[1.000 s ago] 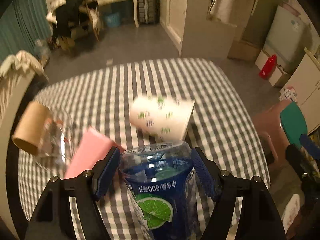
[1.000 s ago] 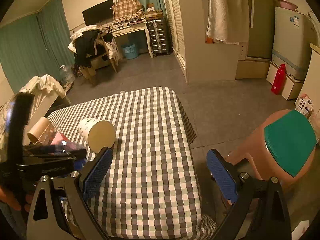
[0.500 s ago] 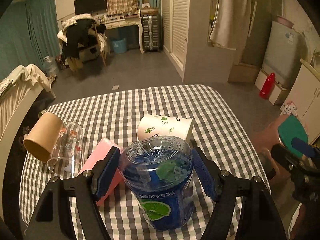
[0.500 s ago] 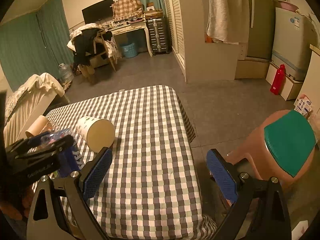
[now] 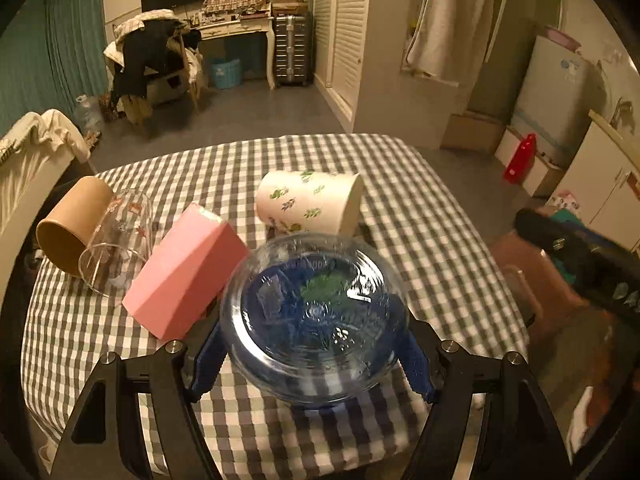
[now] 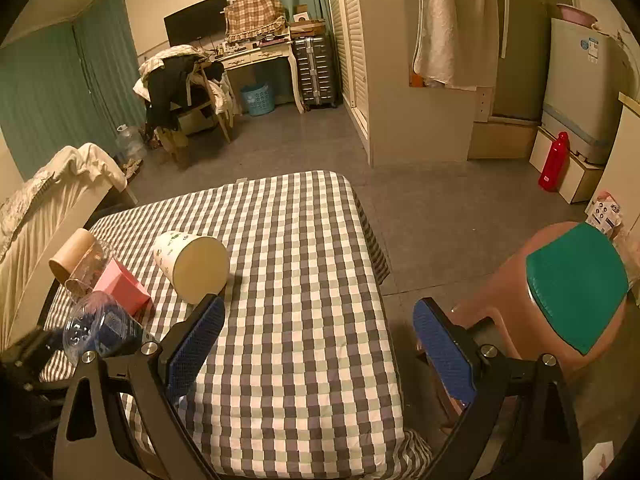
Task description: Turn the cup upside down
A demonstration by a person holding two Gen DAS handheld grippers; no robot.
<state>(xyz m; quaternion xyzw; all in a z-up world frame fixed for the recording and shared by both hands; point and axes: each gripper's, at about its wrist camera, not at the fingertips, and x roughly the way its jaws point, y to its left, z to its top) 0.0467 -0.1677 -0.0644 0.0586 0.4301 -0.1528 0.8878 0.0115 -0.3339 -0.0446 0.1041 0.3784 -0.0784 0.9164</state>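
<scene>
Cup: clear plastic cup point(image 5: 314, 320) w/ blue lime-print label, bottom end facing the left wrist cam, over the near part of the checked table point(image 5: 420, 216); can't tell if it touches the cloth.
Cup, right view: seen at far left point(image 6: 100, 330), tilted, clear end up, between black gripper parts.
Left gripper: point(image 5: 314, 354) clamped on cup, blue pads point(image 5: 208, 360) pressed to both sides of the cup wall.
Right gripper: point(image 6: 316, 346) jaws spread wide, nothing between, over the table's near right edge, well apart from cup.
Pink box: point(image 5: 188, 270) just left of cup, tilted, near corner close to the left pad; nearest obstacle.
White floral cup: point(image 5: 308, 202) on its side just behind the cup, mouth to the right.
Glass tumbler: point(image 5: 118, 246) on its side, left of pink box, touching or nearly so.
Brown paper cup: point(image 5: 72, 226) on its side at far left table edge, against the tumbler.
Stool: pinkish w/ green top point(image 6: 576, 292), on floor right of table.
Red bottle: point(image 6: 554, 162) on floor by the white cabinets, far right.
Bed: point(image 6: 44, 200) along table's left side.
</scene>
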